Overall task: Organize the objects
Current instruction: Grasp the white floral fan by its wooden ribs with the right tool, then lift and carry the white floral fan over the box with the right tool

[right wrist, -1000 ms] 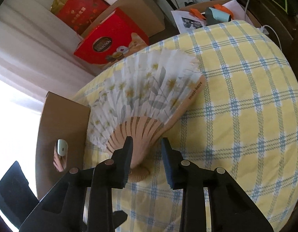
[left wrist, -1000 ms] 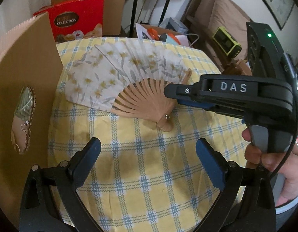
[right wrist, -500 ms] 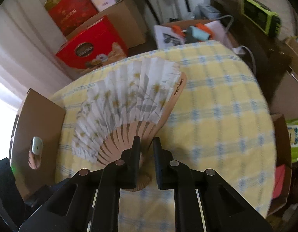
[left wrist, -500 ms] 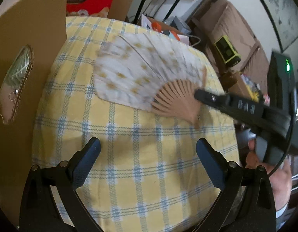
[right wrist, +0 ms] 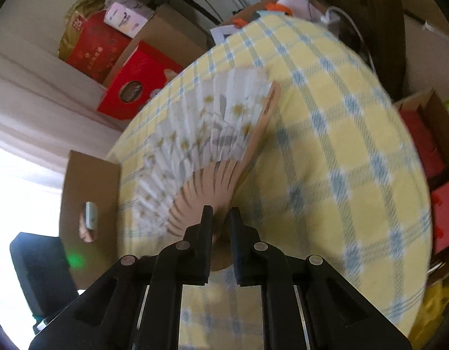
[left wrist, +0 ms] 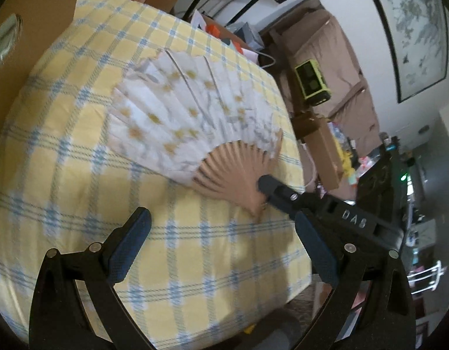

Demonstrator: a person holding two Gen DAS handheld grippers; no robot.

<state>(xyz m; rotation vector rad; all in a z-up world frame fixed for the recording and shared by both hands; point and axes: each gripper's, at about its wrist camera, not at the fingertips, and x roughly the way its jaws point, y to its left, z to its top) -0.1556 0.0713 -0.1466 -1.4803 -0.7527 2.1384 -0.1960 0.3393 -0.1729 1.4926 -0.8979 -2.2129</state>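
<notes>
A spread folding fan (left wrist: 195,122) with a white flowered leaf and pale wooden ribs lies on the yellow and blue checked tablecloth (left wrist: 78,145). My right gripper (right wrist: 221,218) is shut on the ribs near the fan's pivot (right wrist: 218,192); from the left wrist view its black finger (left wrist: 268,185) reaches the rib bundle from the right. My left gripper (left wrist: 224,233) hovers open over bare cloth in front of the fan, with nothing between its blue-padded fingers (left wrist: 131,236).
A cardboard box wall (left wrist: 29,14) with a handle cut-out stands at the table's left side. Red gift boxes (right wrist: 137,84) sit behind the table. A brown sofa (left wrist: 320,58) with a green device (left wrist: 310,83) lies past the table's right edge.
My right gripper closed on the fan's ribs and dragged the fan toward the right edge of the table, turning it. The left gripper rolled and stayed open.
</notes>
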